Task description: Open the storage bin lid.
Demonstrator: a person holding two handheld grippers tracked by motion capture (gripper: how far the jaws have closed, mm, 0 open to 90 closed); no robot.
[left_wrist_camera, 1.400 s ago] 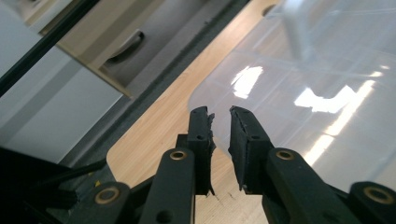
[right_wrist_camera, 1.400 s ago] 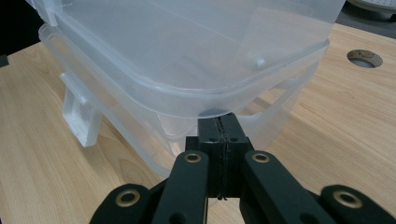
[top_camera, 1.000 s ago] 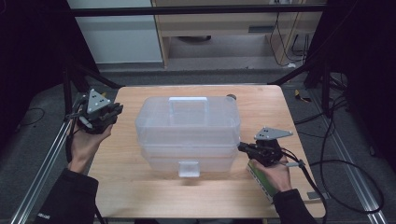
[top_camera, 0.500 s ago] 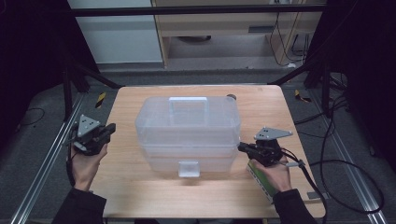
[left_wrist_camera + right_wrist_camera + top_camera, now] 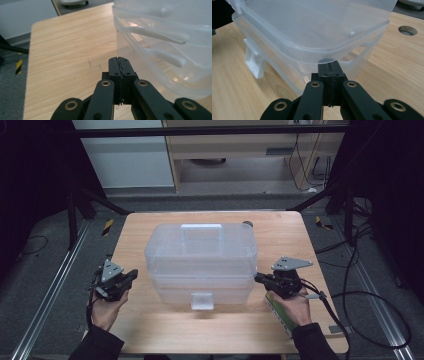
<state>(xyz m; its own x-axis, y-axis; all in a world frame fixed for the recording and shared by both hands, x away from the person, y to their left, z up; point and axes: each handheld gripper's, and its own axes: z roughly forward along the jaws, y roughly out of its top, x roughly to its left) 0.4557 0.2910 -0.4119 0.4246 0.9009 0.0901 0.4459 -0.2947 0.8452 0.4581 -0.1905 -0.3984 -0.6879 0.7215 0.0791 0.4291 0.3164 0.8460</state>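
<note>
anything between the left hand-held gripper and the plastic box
Nothing: in the high view only bare table separates the left hand-held gripper from the clear plastic box.

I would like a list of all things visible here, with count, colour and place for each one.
storage box: one, clear plastic with white handle and latch, middle of table
table: one, light wood, under everything
round hole: one, dark, far right part of table
green-white pack: one, under the right hand, near table edge
left gripper: one, black, shut, left of box
right gripper: one, black, shut, at box's right side
</note>
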